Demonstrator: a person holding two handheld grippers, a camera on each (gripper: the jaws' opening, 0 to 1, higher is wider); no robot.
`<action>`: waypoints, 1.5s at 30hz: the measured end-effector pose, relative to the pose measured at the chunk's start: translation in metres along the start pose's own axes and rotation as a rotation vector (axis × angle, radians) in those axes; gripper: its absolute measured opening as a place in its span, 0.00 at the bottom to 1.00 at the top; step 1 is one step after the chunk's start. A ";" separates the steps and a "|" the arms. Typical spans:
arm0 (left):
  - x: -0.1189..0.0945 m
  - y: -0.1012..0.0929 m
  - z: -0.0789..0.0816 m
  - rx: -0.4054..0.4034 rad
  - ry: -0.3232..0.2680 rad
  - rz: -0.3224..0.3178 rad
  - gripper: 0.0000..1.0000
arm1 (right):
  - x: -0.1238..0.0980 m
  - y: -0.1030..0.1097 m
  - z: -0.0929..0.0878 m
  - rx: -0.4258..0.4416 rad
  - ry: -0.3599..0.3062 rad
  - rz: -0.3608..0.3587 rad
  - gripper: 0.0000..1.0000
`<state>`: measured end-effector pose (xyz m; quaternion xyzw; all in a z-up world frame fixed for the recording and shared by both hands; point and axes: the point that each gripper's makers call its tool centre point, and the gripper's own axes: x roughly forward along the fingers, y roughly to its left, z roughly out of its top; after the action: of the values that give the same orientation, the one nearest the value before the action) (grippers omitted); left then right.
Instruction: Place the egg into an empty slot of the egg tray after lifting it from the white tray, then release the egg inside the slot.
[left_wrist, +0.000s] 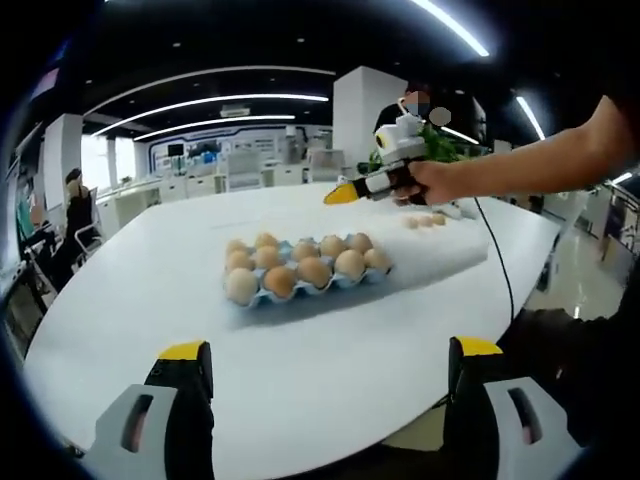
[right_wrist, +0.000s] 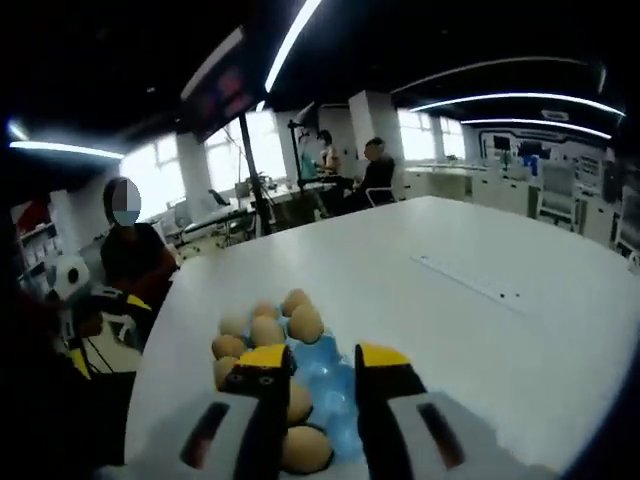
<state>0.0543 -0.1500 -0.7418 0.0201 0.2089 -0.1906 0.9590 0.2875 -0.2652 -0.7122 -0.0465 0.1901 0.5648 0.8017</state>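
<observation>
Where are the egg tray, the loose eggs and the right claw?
egg tray (left_wrist: 345, 282), left gripper view, blue front rim.
loose eggs (left_wrist: 426, 220), left gripper view, middle egg.
right claw (right_wrist: 320, 365), right gripper view, between its yellow tips.

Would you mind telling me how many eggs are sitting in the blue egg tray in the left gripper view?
10 visible in the blue egg tray: five along the near row from to, five along the far row from to. Others may be hidden behind them.
</observation>
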 end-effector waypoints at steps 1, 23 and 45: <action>0.001 -0.001 0.000 0.001 0.000 -0.003 1.00 | -0.007 -0.003 -0.003 0.005 0.002 -0.011 0.25; 0.022 -0.018 0.003 0.035 0.030 -0.075 1.00 | -0.143 -0.077 -0.066 0.092 0.094 -0.292 0.26; 0.021 -0.013 0.000 0.045 0.053 -0.070 1.00 | -0.126 -0.102 -0.111 0.073 0.294 -0.395 0.27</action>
<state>0.0668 -0.1697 -0.7503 0.0392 0.2303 -0.2281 0.9452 0.3170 -0.4462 -0.7842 -0.1355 0.3123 0.3770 0.8614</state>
